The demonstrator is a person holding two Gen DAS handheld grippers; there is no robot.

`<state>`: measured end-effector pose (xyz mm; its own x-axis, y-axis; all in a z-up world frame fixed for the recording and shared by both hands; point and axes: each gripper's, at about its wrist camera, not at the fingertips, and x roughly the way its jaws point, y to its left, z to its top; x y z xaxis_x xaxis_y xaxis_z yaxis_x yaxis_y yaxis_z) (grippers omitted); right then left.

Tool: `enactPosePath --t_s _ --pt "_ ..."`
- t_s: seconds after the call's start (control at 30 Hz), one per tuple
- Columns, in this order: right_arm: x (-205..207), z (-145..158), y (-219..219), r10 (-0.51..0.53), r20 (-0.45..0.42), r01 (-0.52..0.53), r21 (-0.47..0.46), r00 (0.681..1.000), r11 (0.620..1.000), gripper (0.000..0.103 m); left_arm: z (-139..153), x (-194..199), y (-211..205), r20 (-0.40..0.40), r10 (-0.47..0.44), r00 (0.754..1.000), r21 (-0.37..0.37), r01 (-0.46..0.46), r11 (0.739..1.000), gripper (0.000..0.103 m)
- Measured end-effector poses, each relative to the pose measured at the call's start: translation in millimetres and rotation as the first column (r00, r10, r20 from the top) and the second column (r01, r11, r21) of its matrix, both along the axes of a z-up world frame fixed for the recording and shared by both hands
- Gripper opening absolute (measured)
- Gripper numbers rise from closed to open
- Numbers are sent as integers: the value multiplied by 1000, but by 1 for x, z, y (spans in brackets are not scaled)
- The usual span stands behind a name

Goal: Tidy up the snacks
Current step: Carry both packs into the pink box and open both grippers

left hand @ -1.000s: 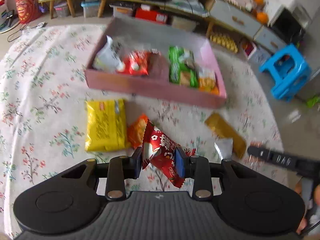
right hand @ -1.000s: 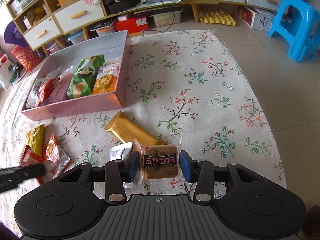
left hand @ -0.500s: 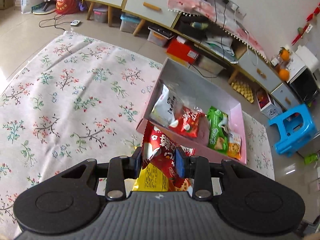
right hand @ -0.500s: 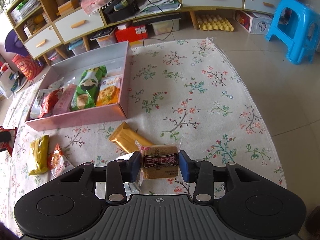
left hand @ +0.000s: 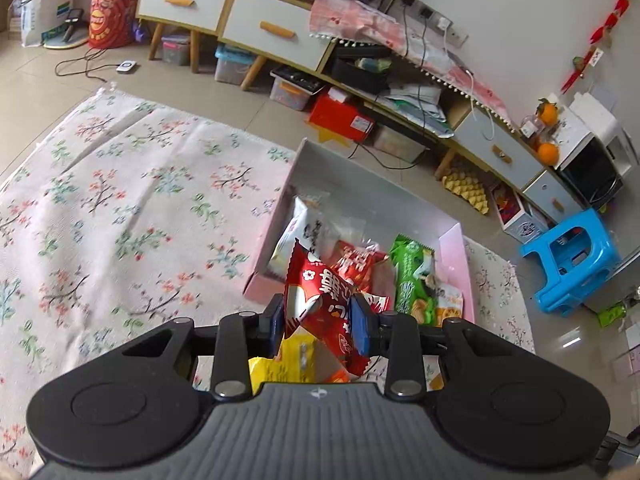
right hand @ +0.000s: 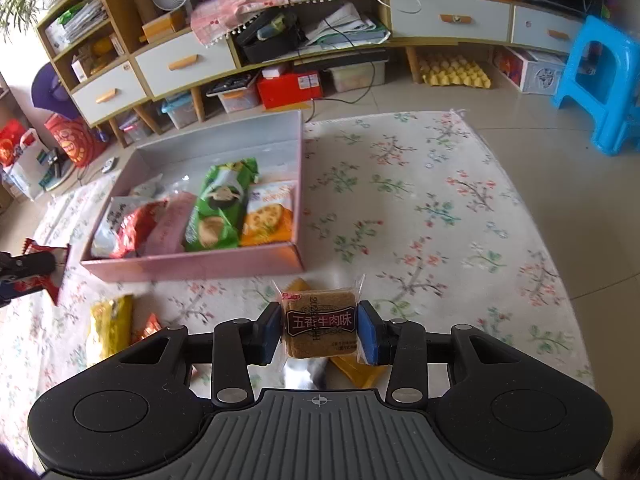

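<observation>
My left gripper [left hand: 319, 318] is shut on a red snack packet [left hand: 324, 304] and holds it in the air just before the near left corner of the pink box [left hand: 454, 256]. It also shows at the left edge of the right wrist view [right hand: 38, 270]. My right gripper [right hand: 319, 330] is shut on a brown square biscuit packet [right hand: 319, 328], raised above the rug in front of the pink box [right hand: 192, 270]. The box holds a white packet [right hand: 114, 220], a red packet [right hand: 134, 228], a green packet [right hand: 222, 208] and an orange cracker packet [right hand: 270, 220].
On the flowered rug [right hand: 420, 220] lie a yellow packet [right hand: 110, 326], a small orange packet [right hand: 148, 326], a gold bar [right hand: 358, 368] and a silver packet [right hand: 304, 374]. A blue stool [right hand: 600, 80] stands at right. Low cabinets [right hand: 448, 20] line the back.
Both grippers have lifted with their packets. The left one has swung up and toward the box's left corner; the right one has risen and moved closer to the box's front.
</observation>
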<state>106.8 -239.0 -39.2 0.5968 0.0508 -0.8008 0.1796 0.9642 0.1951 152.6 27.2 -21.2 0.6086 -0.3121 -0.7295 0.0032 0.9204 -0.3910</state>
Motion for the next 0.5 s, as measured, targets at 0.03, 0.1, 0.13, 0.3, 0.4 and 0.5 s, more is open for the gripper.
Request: enactPosePath --t_s 0.03,0.1,0.13,0.3,0.4,0.5 --pt "4 0 2 3 3 -3 4 1000 1000 39 1 3 0 5 1 1000 -1 -1 1000 31" --pt "13 1 6 8 14 -8 7 1000 1000 39 2 11 0 13 3 1000 -13 -2 1000 31" --pt "18 2 8 11 22 -11 9 1000 1000 39 3 15 0 17 -2 1000 -24 2 1000 31" --pt "53 8 11 5 60 -8 54 998 999 39 2 47 -5 15 5 1000 -53 -4 999 31" --pt "78 6 7 -31 61 26 80 998 996 39 -2 66 -9 10 4 1000 -79 -3 997 31" --pt "105 1 4 -42 63 38 71 997 997 39 -9 80 -19 1 0 1000 -68 1 998 31"
